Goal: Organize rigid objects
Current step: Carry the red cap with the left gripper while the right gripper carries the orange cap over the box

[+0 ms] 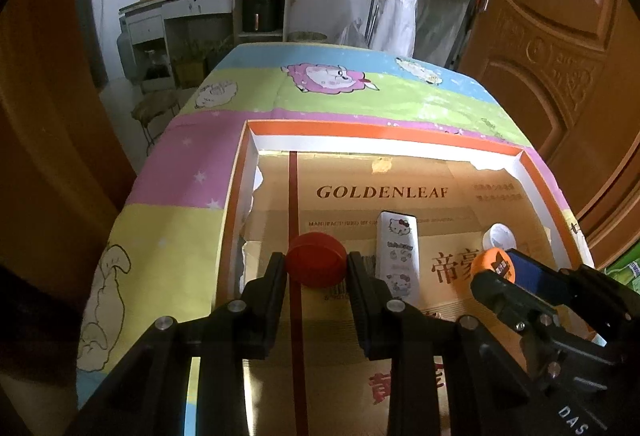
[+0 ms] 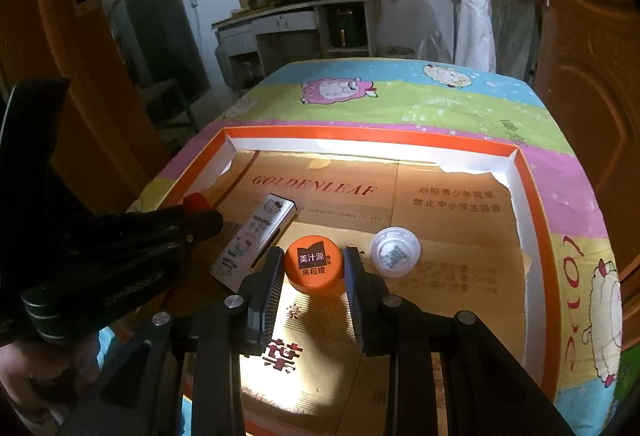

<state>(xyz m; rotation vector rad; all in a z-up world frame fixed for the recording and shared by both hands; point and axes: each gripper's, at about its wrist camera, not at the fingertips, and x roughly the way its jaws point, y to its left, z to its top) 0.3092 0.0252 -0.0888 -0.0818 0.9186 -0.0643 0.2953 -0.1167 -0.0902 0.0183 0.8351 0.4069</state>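
Orange-rimmed box (image 2: 532,196) holds Hello Kitty case (image 2: 252,236), clear cap (image 2: 395,251).

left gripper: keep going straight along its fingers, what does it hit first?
Left gripper is clamped on the red cap. Straight on, angled down, the cap likely meets the cardboard floor of the orange-rimmed box. Height above the floor is unclear.

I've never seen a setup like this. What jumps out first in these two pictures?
Two black hand-held grippers each clamp a bottle cap over a shallow orange-rimmed box: the left gripper holds a red cap, the right gripper an orange cap with printed characters. Between them lies a white cartoon-cat box, and a clear cap sits to the right, all on a bright cartoon-sheep cloth.
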